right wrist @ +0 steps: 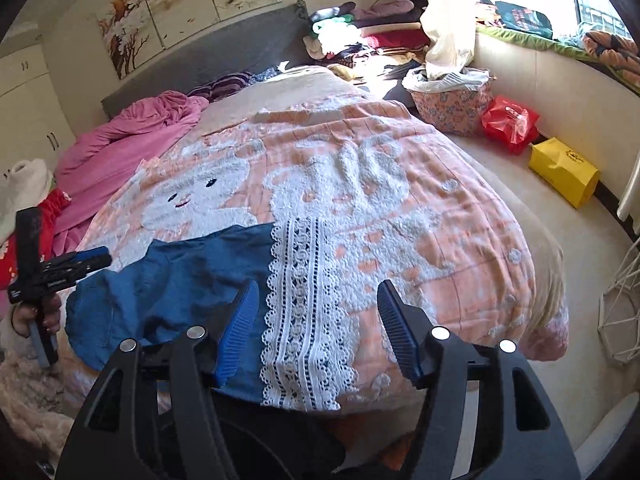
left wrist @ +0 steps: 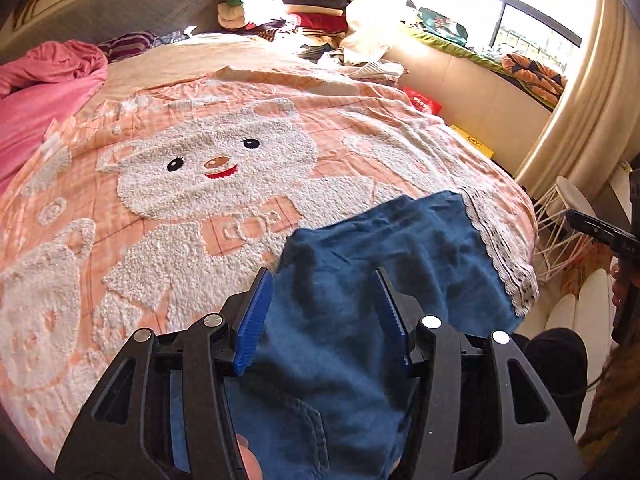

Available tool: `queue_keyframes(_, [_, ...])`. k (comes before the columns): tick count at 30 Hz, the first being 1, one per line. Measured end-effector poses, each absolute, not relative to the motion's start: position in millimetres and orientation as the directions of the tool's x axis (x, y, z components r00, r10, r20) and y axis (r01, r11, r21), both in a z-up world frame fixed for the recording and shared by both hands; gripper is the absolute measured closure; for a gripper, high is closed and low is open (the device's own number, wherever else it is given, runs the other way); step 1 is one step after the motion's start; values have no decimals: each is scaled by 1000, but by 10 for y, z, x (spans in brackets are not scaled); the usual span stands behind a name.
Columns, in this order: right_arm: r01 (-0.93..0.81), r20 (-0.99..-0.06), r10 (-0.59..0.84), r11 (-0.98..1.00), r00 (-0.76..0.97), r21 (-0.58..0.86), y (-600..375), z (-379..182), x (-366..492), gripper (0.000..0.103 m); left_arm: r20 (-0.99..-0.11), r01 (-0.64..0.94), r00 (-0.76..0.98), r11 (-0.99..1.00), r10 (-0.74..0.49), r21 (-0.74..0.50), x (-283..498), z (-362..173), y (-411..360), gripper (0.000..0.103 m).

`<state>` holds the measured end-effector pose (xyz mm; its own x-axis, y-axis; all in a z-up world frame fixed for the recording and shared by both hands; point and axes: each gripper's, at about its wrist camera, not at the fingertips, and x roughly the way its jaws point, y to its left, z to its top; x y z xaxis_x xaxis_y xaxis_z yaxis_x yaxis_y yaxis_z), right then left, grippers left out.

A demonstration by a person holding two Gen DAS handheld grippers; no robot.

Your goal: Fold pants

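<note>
Blue pants (left wrist: 360,280) between spread left gripper (left wrist: 324,300) fingers

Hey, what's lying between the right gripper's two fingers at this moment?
In the right wrist view, the open right gripper frames the white lace trim of the blue pants, on the bear bedspread.

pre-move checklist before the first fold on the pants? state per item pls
1. Left claw open: ok, jaws spread over the blue fabric.
2. Right claw open: ok, jaws apart above the lace trim.
3. Either claw gripping cloth: not ok, nothing pinched yet.
4. Pants lying flat on the blanket: not ok, the fabric is rumpled and bunched.
5. Waistband and leg ends located: cannot tell, the near part hangs over the bed edge.
6. Blanket beyond the pants bare for folding: ok.
</note>
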<state>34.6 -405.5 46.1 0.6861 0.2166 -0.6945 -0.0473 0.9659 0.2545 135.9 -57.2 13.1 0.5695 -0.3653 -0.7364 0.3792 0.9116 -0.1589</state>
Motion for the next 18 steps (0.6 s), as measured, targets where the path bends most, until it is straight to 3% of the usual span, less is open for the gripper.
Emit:
queue_keyframes(6, [-122, -727, 293, 952, 621, 280, -4004, 245, 893, 38, -779, 351, 500, 911, -379, -217, 1777, -129, -612, 59])
queue_keyframes(18, [-86, -767, 396, 907, 504, 412, -4103, -504, 1802, 38, -817, 302, 432, 915, -383, -269, 2067, -530, -598, 59])
